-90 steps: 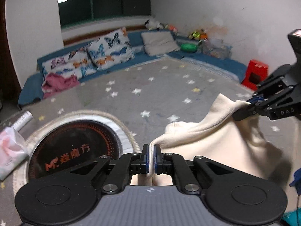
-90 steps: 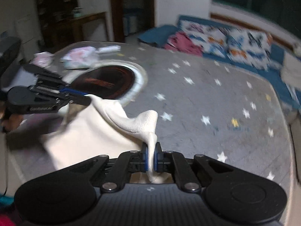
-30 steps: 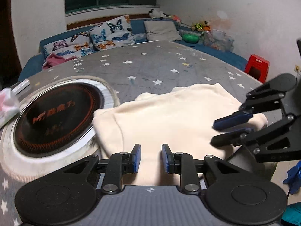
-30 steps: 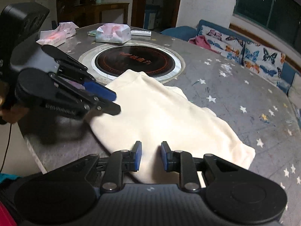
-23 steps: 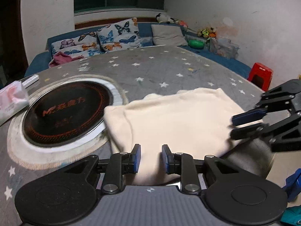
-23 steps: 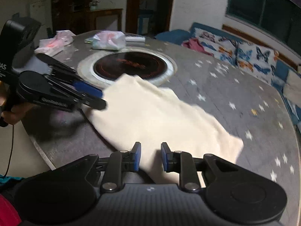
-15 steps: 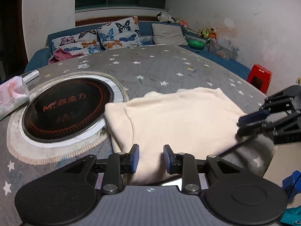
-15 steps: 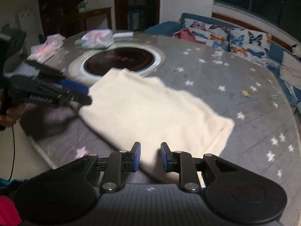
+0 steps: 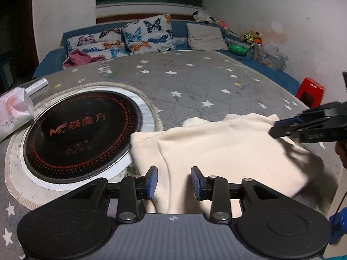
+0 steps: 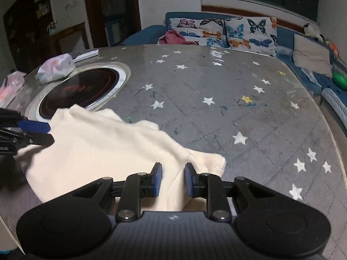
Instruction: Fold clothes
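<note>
Cream garment (image 9: pixel 219 149) lies folded on the grey star-print table (image 9: pixel 195 86), its left edge touching the round black cooktop (image 9: pixel 80 130). The left gripper (image 9: pixel 174 182) and right gripper (image 10: pixel 171 178) both stand apart, empty, over its near edge. Only the right view shows the dark doorway (image 10: pixel 110 13)

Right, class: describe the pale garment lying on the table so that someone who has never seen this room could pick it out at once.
Start at the big round grey table with white stars and find the black circular cooktop with orange lettering set into it. Just beside that cooktop, near the table's front edge, lies the cream fleece garment, folded flat. It is the only plain cream cloth there; the pink-printed tissue packs sit beyond the cooktop.
</note>
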{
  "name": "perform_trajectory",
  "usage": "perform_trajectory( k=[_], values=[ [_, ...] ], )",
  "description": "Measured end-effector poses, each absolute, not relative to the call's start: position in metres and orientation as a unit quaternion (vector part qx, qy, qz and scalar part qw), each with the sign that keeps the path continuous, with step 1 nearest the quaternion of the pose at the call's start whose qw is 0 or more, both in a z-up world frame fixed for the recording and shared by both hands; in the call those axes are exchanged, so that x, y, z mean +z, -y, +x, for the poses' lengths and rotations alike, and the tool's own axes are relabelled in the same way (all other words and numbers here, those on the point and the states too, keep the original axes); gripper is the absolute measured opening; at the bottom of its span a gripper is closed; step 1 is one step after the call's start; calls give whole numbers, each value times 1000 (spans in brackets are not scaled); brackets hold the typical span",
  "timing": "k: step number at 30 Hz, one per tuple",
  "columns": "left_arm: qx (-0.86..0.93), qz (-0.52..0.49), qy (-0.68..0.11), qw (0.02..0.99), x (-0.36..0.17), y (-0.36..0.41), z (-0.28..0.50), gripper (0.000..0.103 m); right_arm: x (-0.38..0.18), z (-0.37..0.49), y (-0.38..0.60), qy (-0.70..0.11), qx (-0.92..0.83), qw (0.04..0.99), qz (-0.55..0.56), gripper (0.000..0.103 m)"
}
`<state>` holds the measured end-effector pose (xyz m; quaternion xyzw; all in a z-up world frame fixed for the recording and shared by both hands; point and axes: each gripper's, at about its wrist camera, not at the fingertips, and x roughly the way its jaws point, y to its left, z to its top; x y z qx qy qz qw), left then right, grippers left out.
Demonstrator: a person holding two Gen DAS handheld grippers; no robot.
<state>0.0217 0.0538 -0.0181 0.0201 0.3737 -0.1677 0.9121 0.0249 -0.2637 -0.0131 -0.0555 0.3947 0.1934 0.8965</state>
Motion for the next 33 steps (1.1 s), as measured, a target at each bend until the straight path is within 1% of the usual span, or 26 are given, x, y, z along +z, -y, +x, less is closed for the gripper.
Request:
perform_trajectory(
  k=[6,11,18,20,23,24,25,26,27,29,30,33],
  values=[
    [-155,14,-377,913,-19,-54,41,36,-4,25,258,-375,197,903,-67,22],
    [-144,11,-383,912,-22,-53,51,36,-14,32,255,-387,190,899,-72,21],
    [-134,20,-383,914,-19,-51,47,37,4,16,249,-367,200,904,-94,22],
    [-131,22,-383,914,-18,-50,45,41,8,8,245,-364,208,902,-99,22],
    [-123,30,-381,916,-16,-49,41,50,11,-2,238,-362,224,899,-105,24],
    [-118,35,-380,917,-16,-48,39,55,12,-5,236,-361,230,897,-108,26],
    [-114,40,-379,918,-15,-48,37,57,13,-8,233,-360,235,896,-111,31],
    [-110,41,-379,918,-15,-49,36,58,14,-11,229,-358,240,895,-115,33],
    [-107,42,-379,918,-15,-49,35,59,15,-15,226,-357,245,893,-119,33],
    [-100,44,-380,919,-14,-51,32,66,17,-21,218,-355,258,889,-127,34],
    [-94,45,-380,919,-14,-51,31,71,18,-24,214,-355,265,887,-130,35],
    [-82,50,-378,921,-14,-54,26,75,18,-36,196,-351,292,877,-149,40]
  ],
)
